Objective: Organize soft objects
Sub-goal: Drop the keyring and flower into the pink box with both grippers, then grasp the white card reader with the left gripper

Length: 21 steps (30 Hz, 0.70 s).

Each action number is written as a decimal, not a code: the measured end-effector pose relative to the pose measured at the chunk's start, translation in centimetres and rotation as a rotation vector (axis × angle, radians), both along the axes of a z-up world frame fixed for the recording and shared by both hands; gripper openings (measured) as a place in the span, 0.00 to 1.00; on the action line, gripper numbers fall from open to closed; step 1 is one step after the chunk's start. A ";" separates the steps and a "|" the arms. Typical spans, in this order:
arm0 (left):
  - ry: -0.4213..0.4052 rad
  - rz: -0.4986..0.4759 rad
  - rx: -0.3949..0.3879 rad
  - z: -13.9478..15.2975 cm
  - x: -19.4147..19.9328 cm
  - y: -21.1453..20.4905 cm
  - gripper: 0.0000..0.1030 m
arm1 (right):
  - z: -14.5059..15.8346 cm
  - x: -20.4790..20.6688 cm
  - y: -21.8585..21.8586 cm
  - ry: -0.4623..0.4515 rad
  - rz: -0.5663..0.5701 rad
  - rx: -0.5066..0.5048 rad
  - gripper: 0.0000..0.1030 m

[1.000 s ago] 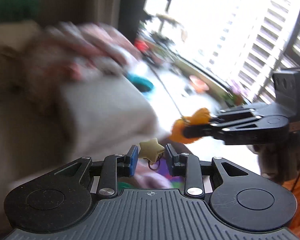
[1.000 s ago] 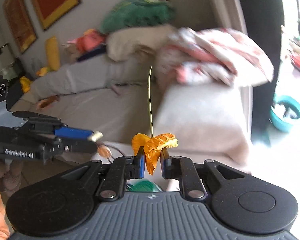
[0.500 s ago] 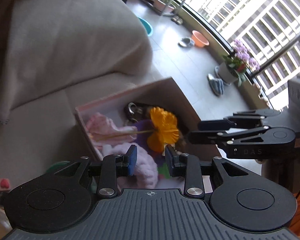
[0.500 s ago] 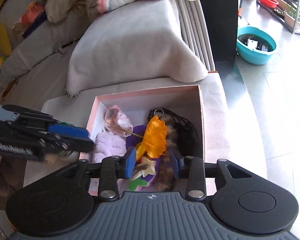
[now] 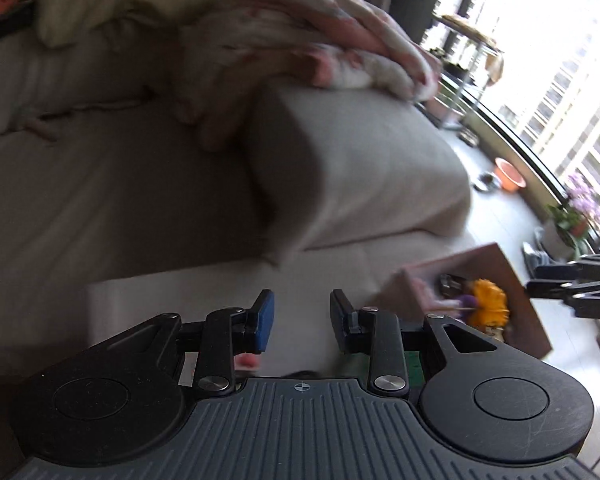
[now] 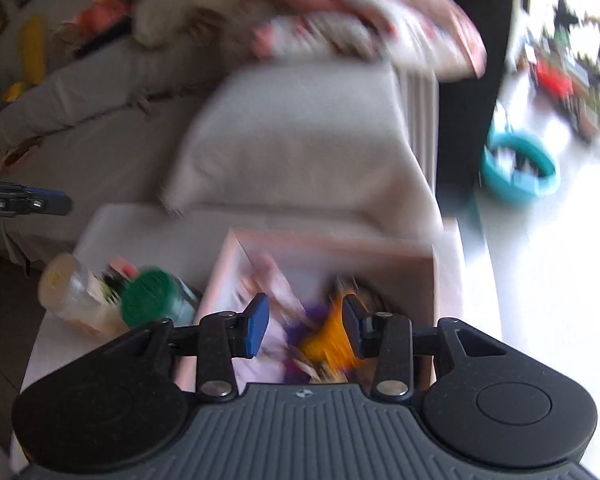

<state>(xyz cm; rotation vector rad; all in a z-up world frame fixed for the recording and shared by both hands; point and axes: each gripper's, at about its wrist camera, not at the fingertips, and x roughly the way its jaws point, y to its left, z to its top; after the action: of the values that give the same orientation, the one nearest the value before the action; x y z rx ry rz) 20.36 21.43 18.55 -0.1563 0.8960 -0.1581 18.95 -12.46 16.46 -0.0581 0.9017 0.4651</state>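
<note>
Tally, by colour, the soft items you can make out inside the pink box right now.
Orange flower: 1
Purple item: 1
Pale pink items: 1
Lilac items: 1
Total: 4 distinguishable in the pink box; blur may hide more. Both grippers, left and right, are open.

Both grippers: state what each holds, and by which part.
Nothing is held. The left gripper and right gripper are open and empty; the orange flower lies in the box.

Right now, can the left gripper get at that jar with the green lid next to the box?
Probably yes. The left gripper is open and empty, over the white surface. The green-lidded jar stands outside the pink box, beside a clear jar, with nothing covering it.
</note>
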 end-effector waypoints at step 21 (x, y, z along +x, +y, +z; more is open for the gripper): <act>-0.039 -0.058 0.116 -5.5 -2.4 7.4 0.33 | -0.2 -1.5 23.9 0.080 0.670 -0.286 0.35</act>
<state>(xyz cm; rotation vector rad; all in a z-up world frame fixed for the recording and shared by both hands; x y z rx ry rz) 17.94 28.88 13.06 -0.0191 0.8692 -0.1620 17.41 11.47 16.23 -0.6199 1.0145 0.9603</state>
